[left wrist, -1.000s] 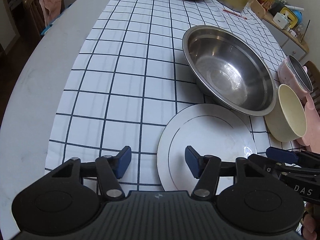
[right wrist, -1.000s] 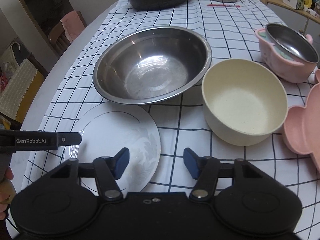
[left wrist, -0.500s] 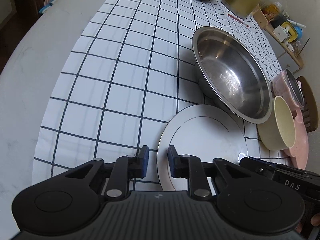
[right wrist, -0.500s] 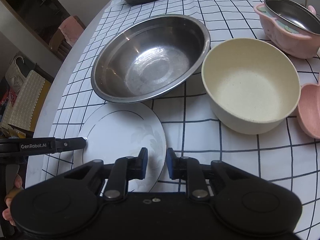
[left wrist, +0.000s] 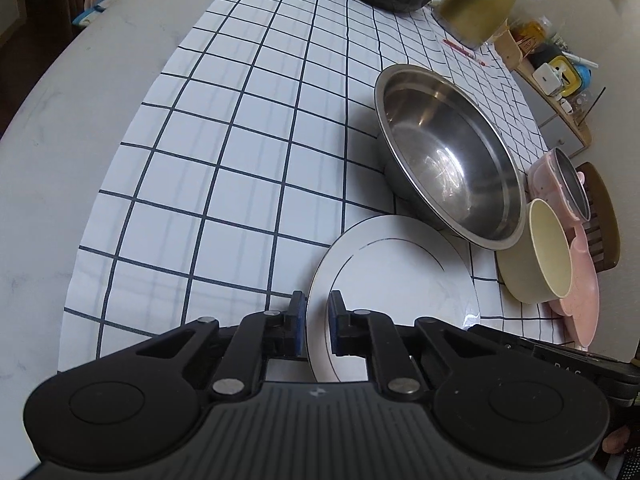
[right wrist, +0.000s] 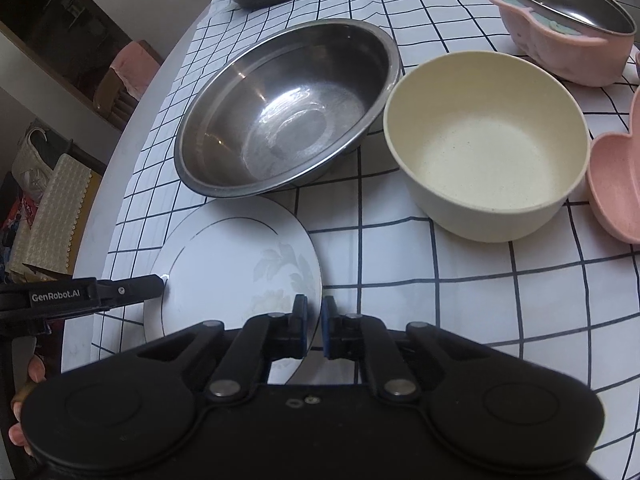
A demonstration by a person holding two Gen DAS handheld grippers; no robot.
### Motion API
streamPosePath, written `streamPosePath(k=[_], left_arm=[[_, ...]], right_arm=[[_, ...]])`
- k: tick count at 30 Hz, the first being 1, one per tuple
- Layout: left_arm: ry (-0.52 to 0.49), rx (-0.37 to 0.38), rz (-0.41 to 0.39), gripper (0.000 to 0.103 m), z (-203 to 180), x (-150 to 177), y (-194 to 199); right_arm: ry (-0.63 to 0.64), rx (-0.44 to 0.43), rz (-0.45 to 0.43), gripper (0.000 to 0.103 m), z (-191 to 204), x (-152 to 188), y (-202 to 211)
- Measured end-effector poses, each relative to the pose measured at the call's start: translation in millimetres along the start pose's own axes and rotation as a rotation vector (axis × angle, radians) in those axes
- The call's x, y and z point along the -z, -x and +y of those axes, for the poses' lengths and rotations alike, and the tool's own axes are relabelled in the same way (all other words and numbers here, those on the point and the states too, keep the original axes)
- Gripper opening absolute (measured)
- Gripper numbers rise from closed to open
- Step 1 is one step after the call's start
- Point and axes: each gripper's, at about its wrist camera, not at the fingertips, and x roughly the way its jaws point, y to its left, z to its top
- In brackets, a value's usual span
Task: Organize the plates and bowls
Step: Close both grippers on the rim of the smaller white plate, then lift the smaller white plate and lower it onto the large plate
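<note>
The checked tablecloth [left wrist: 240, 168] carries all the tableware, grouped on its near right part in the left wrist view. The largest item, the steel bowl [right wrist: 288, 112], sits just behind the white plate [right wrist: 236, 264], its rim overhanging the plate's far edge; the cream bowl [right wrist: 488, 152] stands just beside the steel bowl, with a pink dish [right wrist: 616, 188] further right. The plate lies flat and directly between the two tools. The left gripper [left wrist: 317, 322] straddles the plate's left edge and its jaws have just been closing; the rim appears pinched between the blue pads, though the contact is foreshortened. The right gripper [right wrist: 314, 330] meets the opposite, right edge and has likewise just been closing, now clenched on that rim as far as the view allows. Both tools point steeply downward and are equally close to the plate, gripping across its width. The coming lift therefore probably depends on raising both sides evenly, clear of the overhanging steel rim.
</note>
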Motion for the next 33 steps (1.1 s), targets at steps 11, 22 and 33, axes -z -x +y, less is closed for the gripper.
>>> streamPosePath(k=[11,22,33], left_arm=[[-0.014,0.012,0.0,0.011,-4,18,27],[-0.059,0.017,-0.001,0.011,-12,53,66],[-0.092,0.019,-0.008,0.011,-4,98,104]], right_arm=[[-0.012,-0.009,-0.019,0.007,9,13,25],[-0.045,-0.013,-0.032,0.006,19,45,61],[-0.055,-0.037,-0.037,0.006,33,92,91]])
